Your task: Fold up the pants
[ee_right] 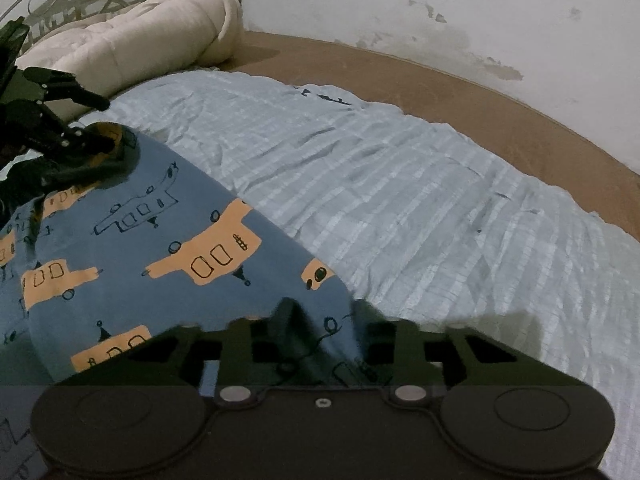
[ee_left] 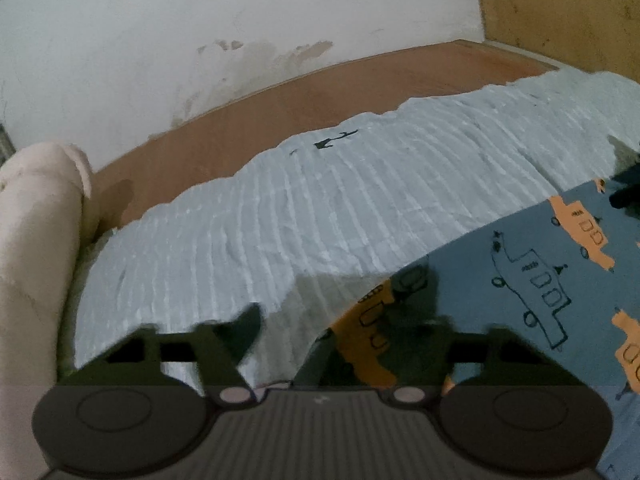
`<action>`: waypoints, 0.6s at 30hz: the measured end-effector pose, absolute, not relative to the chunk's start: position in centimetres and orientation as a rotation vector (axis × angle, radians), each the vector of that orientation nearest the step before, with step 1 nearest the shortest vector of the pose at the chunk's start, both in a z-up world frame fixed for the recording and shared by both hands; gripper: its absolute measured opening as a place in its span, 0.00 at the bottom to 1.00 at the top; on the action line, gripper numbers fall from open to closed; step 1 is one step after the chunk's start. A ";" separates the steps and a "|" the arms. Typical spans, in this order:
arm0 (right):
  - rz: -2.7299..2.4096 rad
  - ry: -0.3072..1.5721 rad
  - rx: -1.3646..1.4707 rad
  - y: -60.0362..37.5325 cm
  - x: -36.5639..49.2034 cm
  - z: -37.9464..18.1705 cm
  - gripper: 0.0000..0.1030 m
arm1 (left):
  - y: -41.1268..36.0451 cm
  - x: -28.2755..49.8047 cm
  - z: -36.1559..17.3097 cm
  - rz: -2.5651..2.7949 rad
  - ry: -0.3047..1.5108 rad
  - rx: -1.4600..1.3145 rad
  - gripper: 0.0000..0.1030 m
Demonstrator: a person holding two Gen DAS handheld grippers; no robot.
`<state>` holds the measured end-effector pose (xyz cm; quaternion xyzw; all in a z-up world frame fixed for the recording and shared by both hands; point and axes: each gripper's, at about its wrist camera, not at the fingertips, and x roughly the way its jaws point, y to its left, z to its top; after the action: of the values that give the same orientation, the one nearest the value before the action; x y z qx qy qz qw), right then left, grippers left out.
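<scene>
Two tools grip the pants (ee_right: 140, 240) low in my frames: my right tool (ee_right: 324, 320) pinches a blue fold, and my left tool (ee_left: 344, 312), half-spread, straddles the cloth's edge, probably ready to lift one end over. Beyond lie the pale blanket (ee_left: 360, 208) and bed. No readable writing anywhere.

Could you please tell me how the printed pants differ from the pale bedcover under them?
The pants are deep blue with orange vehicles; the bedcover is pale with ribbed stripes. The pants are raised and bowed; the bedcover lies spread flat. Both are soft cloth.
</scene>
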<state>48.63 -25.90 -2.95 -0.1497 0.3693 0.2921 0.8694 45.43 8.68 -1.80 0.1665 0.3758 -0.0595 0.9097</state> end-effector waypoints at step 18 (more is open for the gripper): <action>0.422 0.479 -0.553 -22.0 47.6 -1.4 0.01 | 9.5 46.6 -1.5 0.065 0.740 0.241 0.00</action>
<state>47.61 -22.02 -1.40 -0.2683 0.2322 0.2047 0.9123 46.55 9.54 -1.53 0.1175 0.3609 0.0319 0.9246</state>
